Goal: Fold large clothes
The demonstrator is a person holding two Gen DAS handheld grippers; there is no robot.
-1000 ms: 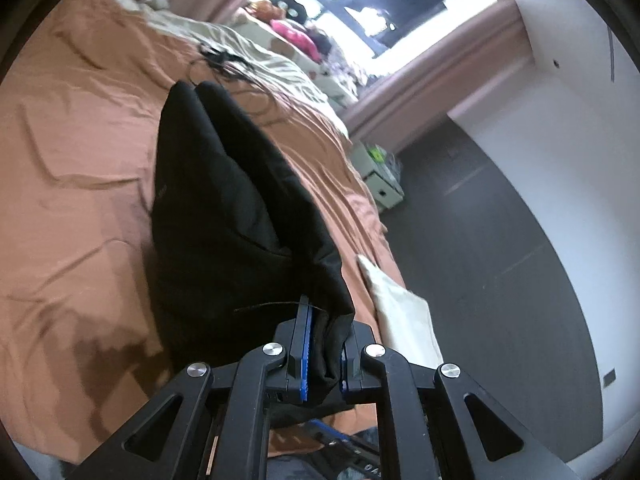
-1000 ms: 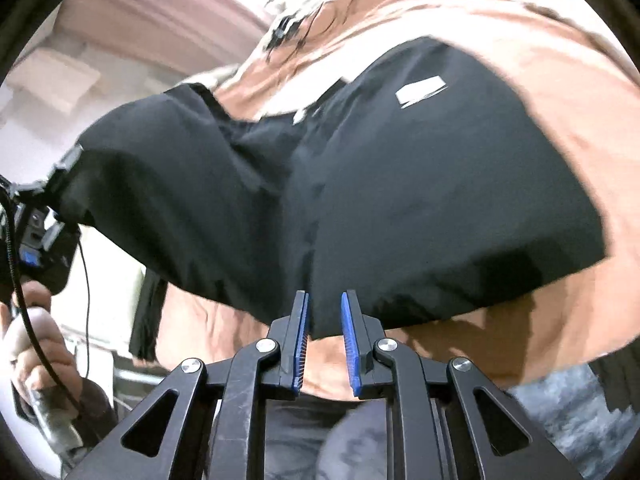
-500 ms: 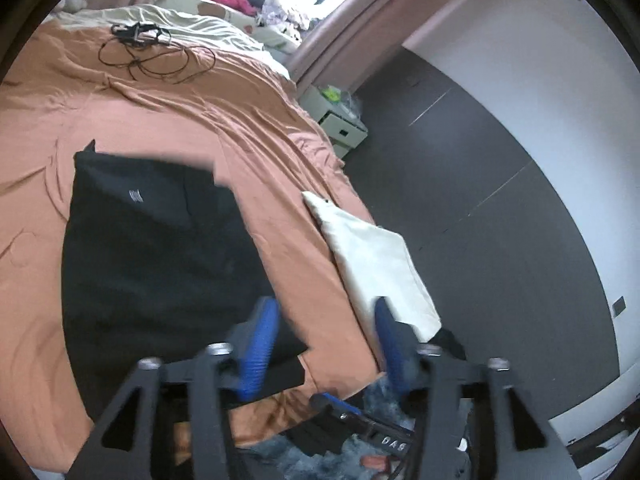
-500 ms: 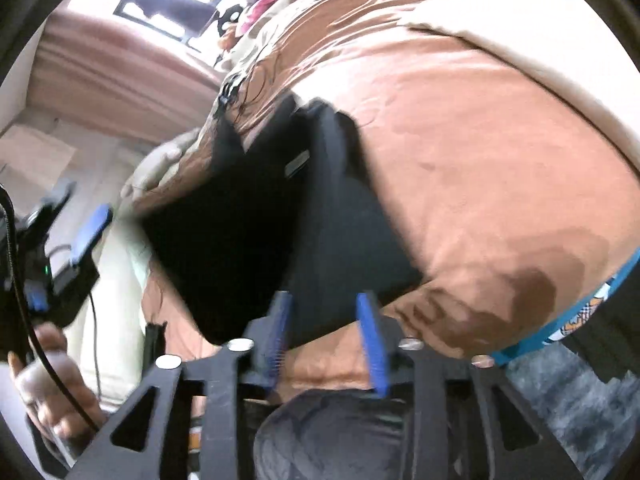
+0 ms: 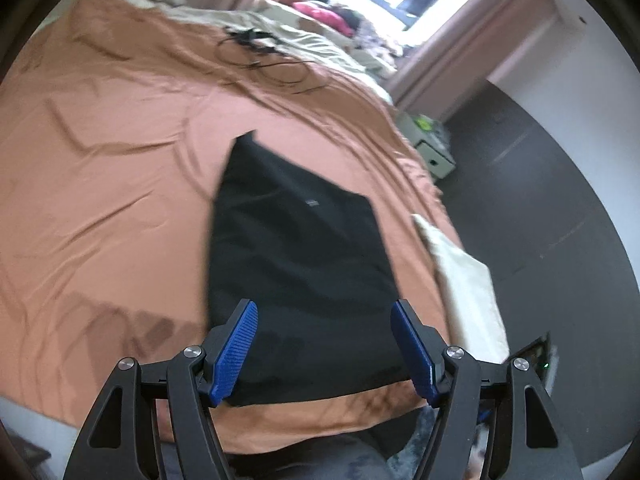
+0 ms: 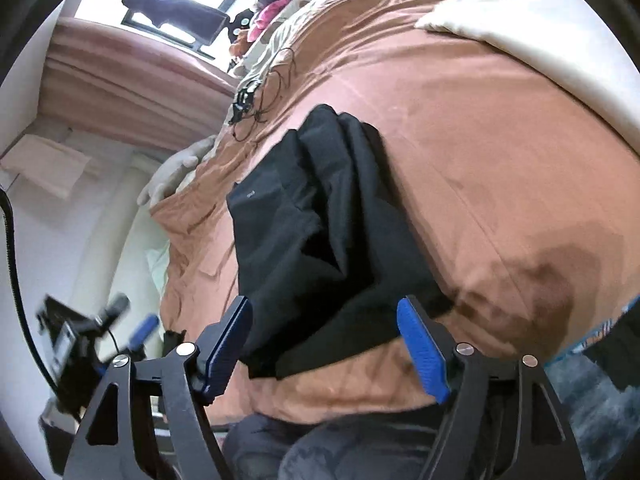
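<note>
A: Item recorded?

B: One black garment, folded into a long panel, laid flat on the orange bedsheet, centre of the left wrist frame. A small pale label is seen near its upper end.

A: Condition?

B: In the right wrist frame, overlapping layers and creases are noted; the lower edge lies near the sheet's lower border.
</note>
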